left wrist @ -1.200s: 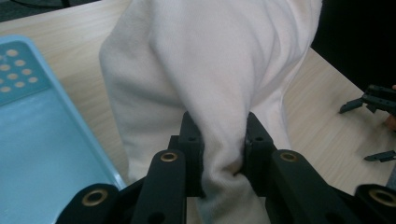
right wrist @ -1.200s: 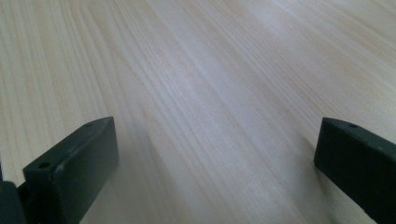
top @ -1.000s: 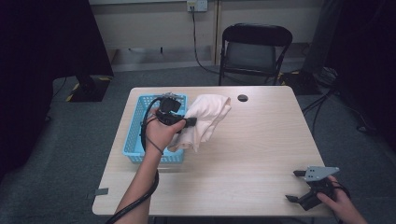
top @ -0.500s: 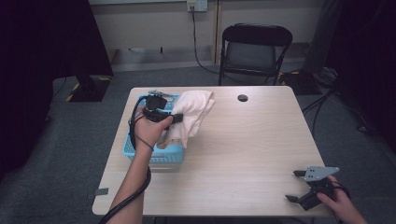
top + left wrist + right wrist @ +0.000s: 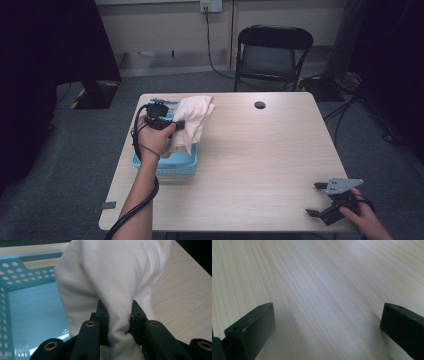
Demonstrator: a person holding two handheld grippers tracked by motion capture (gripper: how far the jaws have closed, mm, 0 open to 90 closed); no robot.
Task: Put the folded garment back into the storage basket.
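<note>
no legible text, labels or signs

A light wood-grain rectangular surface carries a blue perforated plastic basket by its left edge, and a small dark round disc near the far edge.

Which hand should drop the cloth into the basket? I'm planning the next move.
Left. The left gripper already pinches the cloth above the blue basket; the right gripper rests open at the table's near corner.
</note>
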